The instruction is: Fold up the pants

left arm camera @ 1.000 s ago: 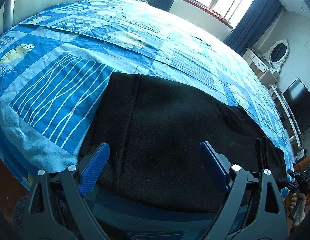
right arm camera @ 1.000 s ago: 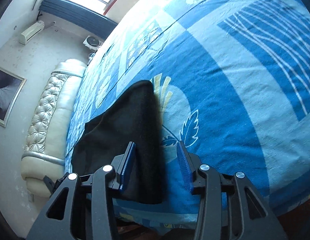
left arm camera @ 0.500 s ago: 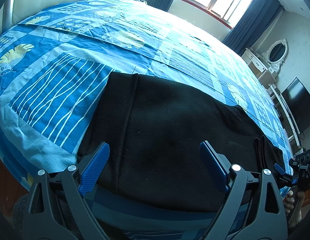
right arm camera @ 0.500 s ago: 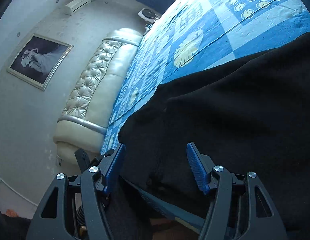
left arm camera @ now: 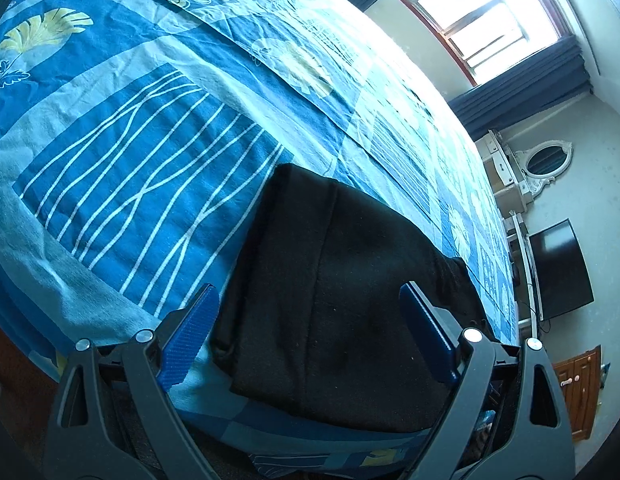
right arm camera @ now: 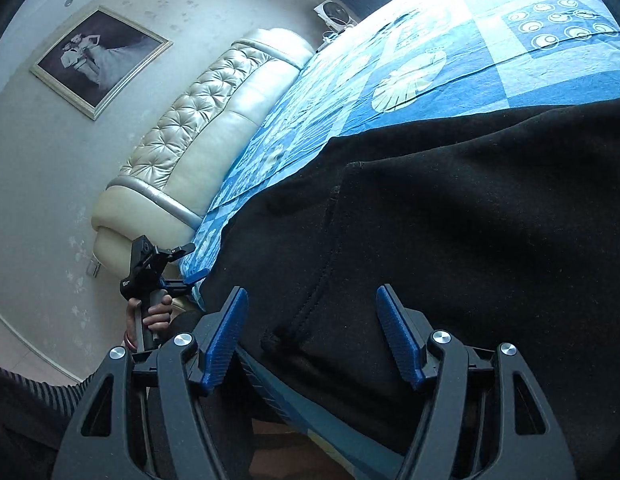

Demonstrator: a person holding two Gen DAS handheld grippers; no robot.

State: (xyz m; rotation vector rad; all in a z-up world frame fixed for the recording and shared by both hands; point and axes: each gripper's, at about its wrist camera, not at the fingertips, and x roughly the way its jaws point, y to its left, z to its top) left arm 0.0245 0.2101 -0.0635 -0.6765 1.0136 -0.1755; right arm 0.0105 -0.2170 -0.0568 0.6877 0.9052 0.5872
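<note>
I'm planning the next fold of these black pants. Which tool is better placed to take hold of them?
Probably the right tool: its open fingers straddle the black pants at the near edge. The left tool, also open, hovers over their end.

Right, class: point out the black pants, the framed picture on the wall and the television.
black pants (left arm camera: 349, 304), left wrist view, on the flat middle of the folded cloth.
framed picture (right arm camera: 98, 60), right wrist view, on the dark centre of the print.
television (left arm camera: 559, 270), left wrist view, on the dark screen.
</note>
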